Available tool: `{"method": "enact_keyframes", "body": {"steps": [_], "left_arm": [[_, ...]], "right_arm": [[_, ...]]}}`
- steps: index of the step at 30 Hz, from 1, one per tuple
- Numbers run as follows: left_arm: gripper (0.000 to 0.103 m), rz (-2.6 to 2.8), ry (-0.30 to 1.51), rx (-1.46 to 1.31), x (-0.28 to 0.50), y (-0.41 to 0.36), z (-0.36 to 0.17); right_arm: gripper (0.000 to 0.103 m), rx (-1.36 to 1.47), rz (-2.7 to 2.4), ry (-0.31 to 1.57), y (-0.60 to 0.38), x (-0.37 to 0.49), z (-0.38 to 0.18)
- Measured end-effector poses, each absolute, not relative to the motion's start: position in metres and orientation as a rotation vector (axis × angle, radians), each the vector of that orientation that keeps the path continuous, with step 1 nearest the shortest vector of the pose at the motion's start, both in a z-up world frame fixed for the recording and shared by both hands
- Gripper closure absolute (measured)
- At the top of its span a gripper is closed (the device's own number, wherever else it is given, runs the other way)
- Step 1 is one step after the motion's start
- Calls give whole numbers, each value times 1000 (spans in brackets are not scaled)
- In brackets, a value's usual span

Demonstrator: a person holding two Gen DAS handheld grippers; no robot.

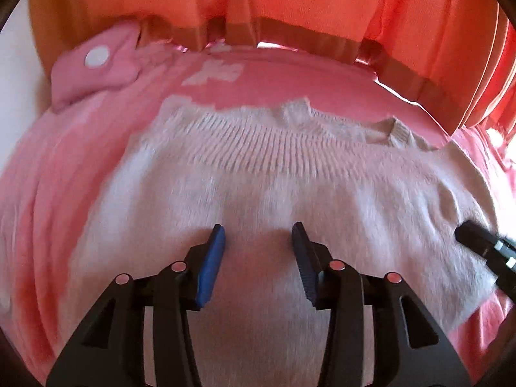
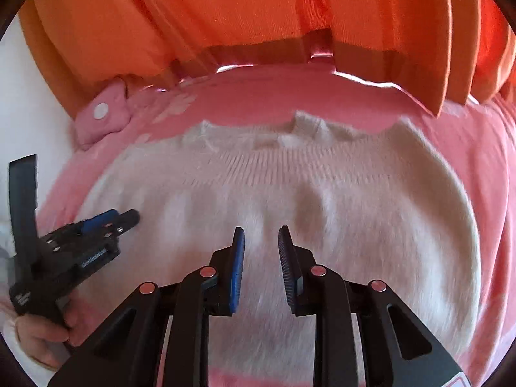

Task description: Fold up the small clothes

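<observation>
A small fuzzy cream knit sweater (image 1: pixel 258 187) lies flat on a pink blanket (image 1: pixel 58 177), its ribbed band (image 1: pixel 258 142) toward the far side. My left gripper (image 1: pixel 258 232) hovers over the sweater's near part, open, with nothing between its blue pads. In the right wrist view the same sweater (image 2: pixel 322 193) fills the middle. My right gripper (image 2: pixel 261 235) stands over it with a narrow gap between the pads and nothing in it. The left gripper (image 2: pixel 127 217) shows at the sweater's left edge, held by a hand (image 2: pixel 42 338). A black tip of the right gripper shows at the left view's right edge.
A pink flower-shaped cushion (image 1: pixel 96 67) with a white dot lies at the far left of the blanket. Orange curtains (image 2: pixel 258 16) hang behind the far edge. A white wall (image 2: pixel 29 103) stands at the left.
</observation>
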State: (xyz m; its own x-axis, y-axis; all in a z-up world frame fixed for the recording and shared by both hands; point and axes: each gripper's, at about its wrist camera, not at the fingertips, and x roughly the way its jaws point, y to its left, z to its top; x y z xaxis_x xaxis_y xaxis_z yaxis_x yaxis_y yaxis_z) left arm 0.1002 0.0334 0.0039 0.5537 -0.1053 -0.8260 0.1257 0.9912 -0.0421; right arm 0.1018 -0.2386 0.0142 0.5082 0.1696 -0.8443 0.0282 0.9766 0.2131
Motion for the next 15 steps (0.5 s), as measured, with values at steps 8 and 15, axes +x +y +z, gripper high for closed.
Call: {"method": "enact_keyframes", "body": {"steps": [8, 15], "left_arm": [[58, -82, 903, 103, 52, 28, 9], [56, -85, 911, 84, 31, 35, 4]], "right_arm": [[78, 196, 80, 936, -225, 64, 14], [78, 200, 49, 900, -220, 49, 12]]}}
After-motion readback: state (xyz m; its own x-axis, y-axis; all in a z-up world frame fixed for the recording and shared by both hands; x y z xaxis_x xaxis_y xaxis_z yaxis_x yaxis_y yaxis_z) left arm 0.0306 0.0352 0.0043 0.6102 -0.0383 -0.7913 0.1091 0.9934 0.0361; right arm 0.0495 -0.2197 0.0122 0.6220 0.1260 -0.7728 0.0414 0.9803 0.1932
